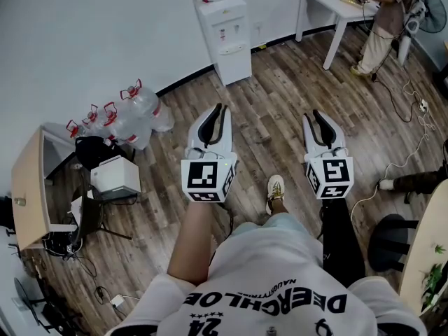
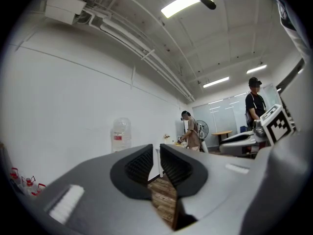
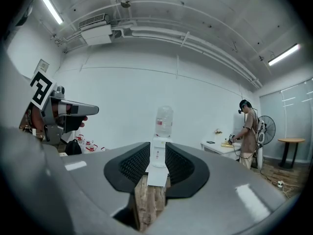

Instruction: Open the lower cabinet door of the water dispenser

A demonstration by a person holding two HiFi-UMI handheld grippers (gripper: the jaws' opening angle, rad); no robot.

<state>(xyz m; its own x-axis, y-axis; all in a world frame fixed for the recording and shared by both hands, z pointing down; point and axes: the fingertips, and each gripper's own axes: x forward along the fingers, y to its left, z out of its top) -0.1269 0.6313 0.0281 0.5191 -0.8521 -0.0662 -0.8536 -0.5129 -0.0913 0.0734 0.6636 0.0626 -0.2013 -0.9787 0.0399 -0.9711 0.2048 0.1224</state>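
The white water dispenser (image 1: pixel 225 30) stands against the far wall with a bottle on top, and its lower cabinet door (image 1: pixel 236 66) looks closed. Both grippers are held level over the wood floor, well short of it. My left gripper (image 1: pixel 218 109) points toward the dispenser; its jaws stand a narrow gap apart with nothing between them (image 2: pixel 153 153). My right gripper (image 1: pixel 313 115) is open and empty. In the right gripper view the distant dispenser (image 3: pixel 163 124) and its lower door (image 3: pixel 157 176) show through the gap between the right gripper's jaws (image 3: pixel 157 150).
Several water bottles (image 1: pixel 129 114) stand by the wall at left, near a white box (image 1: pixel 115 177) and a wooden desk (image 1: pixel 28 187). A white table (image 1: pixel 329 2) with a person (image 1: pixel 383 23) is at the back right. Cables (image 1: pixel 413 128) lie on the floor, and a chair (image 1: pixel 390 240) is at right.
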